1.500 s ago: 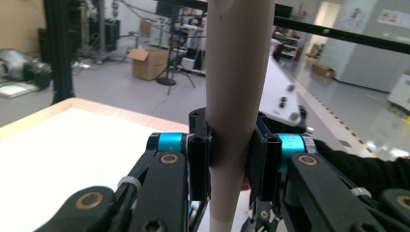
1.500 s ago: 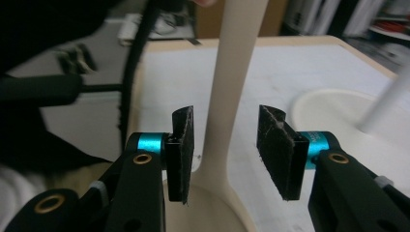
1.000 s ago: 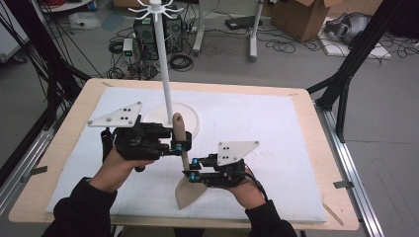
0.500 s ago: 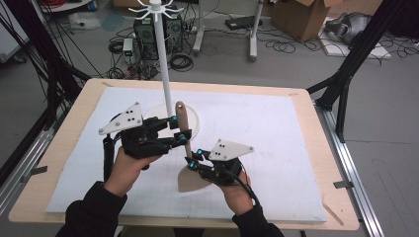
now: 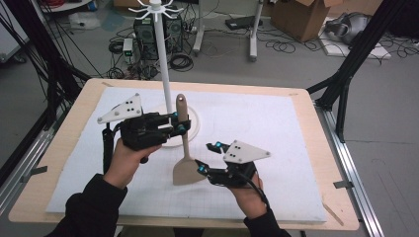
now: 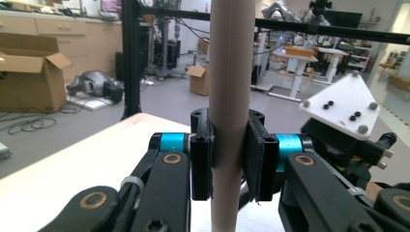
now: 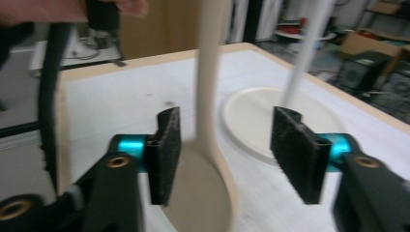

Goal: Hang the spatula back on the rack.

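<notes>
High view: left gripper (image 5: 179, 123) sits centre-left of frame, clamped on the handle of a beige spatula (image 5: 185, 148), which stands near upright with its blade low at centre frame over the white mat (image 5: 276, 128). Handle tip rises beside the white stand pole (image 5: 163, 59); the stand's round base (image 5: 195, 126) lies just behind the handle. Right gripper (image 5: 206, 158) is lower centre, jaws spread, just right of the blade. Hook crown (image 5: 155, 8) is at the top of frame.

Left gripper view: handle (image 6: 231, 96) runs vertically through centre frame, both pads (image 6: 200, 154) pressed flat against it. Grip looks square and centred, with no visible tilt. Right gripper's plate (image 6: 345, 104) shows at right.

Right gripper view: jaws wide apart, nothing between the pads (image 7: 164, 150) in contact. Blade (image 7: 198, 193) is at bottom centre, neck rising between the jaws; base disc (image 7: 251, 121) and pole (image 7: 304, 58) are upper right. Frame is blurred, so I can't tell whether the blade touches the mat.

Likely step: hang the spatula on the stand, one-handed with the left. Advice:
- keep the left clamp firm, the handle is smooth and could slip or rotate
- keep the right jaws clear of the blade on lift
- can't see a hang hole; check the handle end before aiming at a hook
- lift straight, avoid knocking the pole
</notes>
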Demonstrator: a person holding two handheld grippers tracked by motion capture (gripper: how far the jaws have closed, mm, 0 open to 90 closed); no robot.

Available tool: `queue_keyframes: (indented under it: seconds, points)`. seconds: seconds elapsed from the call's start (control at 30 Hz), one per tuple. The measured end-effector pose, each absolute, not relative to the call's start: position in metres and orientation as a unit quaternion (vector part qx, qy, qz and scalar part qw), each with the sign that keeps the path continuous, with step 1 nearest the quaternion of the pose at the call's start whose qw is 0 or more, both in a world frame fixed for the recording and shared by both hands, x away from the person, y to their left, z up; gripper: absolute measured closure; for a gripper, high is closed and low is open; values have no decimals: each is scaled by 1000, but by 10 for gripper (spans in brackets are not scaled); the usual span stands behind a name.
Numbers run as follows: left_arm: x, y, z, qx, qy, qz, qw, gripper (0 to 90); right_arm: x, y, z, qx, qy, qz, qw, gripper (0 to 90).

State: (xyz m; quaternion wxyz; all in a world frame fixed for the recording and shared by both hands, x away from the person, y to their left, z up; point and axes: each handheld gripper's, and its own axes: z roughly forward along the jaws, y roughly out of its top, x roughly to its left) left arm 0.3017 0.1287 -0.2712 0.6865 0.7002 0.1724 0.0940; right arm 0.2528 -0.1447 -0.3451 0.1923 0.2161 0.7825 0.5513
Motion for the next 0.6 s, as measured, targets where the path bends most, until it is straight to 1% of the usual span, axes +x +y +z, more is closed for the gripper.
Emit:
queue_keyframes:
  seconds: [0.13,0.23,0.33,0.47,0.6]
  points:
    - [312,132,-258,706,176,113,676,748,252,-169,-345,241,776,540,221,361]
    - [320,136,-247,704,178,115,678,749,252,-185,-346,259,768,535,238,331]
    - [331,143,-236,705,179,114,677,748,252,-198,-347,272,761,536,243,315]
    - [344,150,-224,707,184,126,671,748,251,-208,-349,277,759,532,252,304]
    - [360,154,-214,713,183,119,666,748,252,-213,-349,284,757,533,251,299]
